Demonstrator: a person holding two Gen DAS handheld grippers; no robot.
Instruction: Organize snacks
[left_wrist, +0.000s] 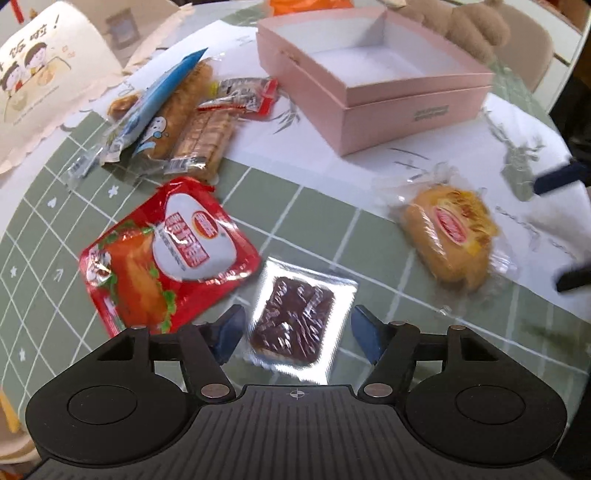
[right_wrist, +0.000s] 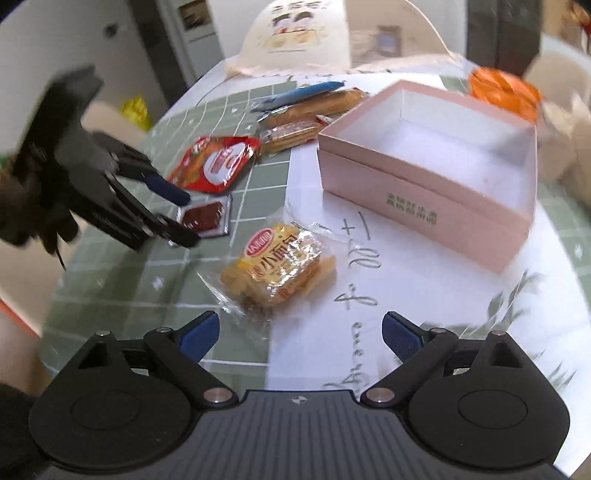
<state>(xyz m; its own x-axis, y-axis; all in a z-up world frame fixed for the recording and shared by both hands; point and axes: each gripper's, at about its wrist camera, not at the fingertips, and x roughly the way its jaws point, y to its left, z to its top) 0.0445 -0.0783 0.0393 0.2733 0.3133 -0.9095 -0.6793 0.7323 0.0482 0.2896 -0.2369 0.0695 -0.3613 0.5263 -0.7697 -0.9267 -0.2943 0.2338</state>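
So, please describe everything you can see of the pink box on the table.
The pink box is a shallow rectangular cardboard box, open at the top, with white, empty inside walls and floor. A seam runs around its sides, and small dark print sits on one wall. It stands upright on a white printed sheet on the table. No snack or gripper touches it.

The right gripper (right_wrist: 299, 332) is pointing down over a round surface (right_wrist: 122, 295) with a green grid cloth, its jaws standing wide apart with nothing between them. Just ahead, a clear-wrapped yellow bread snack (right_wrist: 279, 267) is lying partly on a white sheet with handwriting (right_wrist: 388, 266). Beyond it, an open pink box (right_wrist: 424, 199) is sitting empty. At left, the left gripper (right_wrist: 184, 218) is hovering with spread jaws either side of a small dark-red packet (right_wrist: 205, 218). A red pouch (right_wrist: 216, 166) and several long wrapped snacks (right_wrist: 306, 110) are lying farther back.
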